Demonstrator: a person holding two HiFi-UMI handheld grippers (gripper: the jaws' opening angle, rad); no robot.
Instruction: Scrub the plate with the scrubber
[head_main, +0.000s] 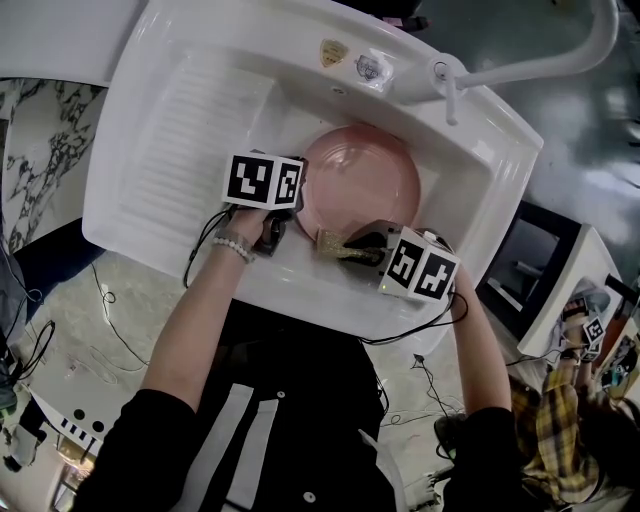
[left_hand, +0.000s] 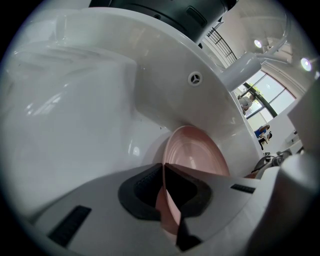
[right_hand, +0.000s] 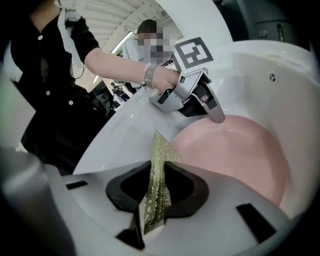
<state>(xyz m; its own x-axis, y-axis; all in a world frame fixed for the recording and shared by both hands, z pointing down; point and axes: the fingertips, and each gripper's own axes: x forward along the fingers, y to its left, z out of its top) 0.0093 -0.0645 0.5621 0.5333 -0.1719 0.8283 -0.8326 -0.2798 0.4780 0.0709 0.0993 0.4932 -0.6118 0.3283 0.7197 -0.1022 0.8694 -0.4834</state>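
Observation:
A pink plate (head_main: 362, 188) lies in the white sink (head_main: 180, 130). My left gripper (head_main: 290, 205) is shut on the plate's left rim; in the left gripper view the thin pink rim (left_hand: 167, 200) runs between the dark pads (left_hand: 142, 192). My right gripper (head_main: 350, 248) sits at the sink's front edge, just off the plate's near rim, shut on a thin gold-green scrubber (head_main: 335, 245). In the right gripper view the scrubber (right_hand: 157, 185) stands on edge between the jaws, with the plate (right_hand: 235, 155) just beyond and the left gripper (right_hand: 192, 97) on its far rim.
A white faucet (head_main: 530, 62) reaches over the sink's back right corner. The ribbed drainboard (head_main: 190, 140) takes up the sink's left side. Cables (head_main: 110, 320) trail over the marble floor. Another person in a plaid sleeve (head_main: 560, 420) stands at the lower right.

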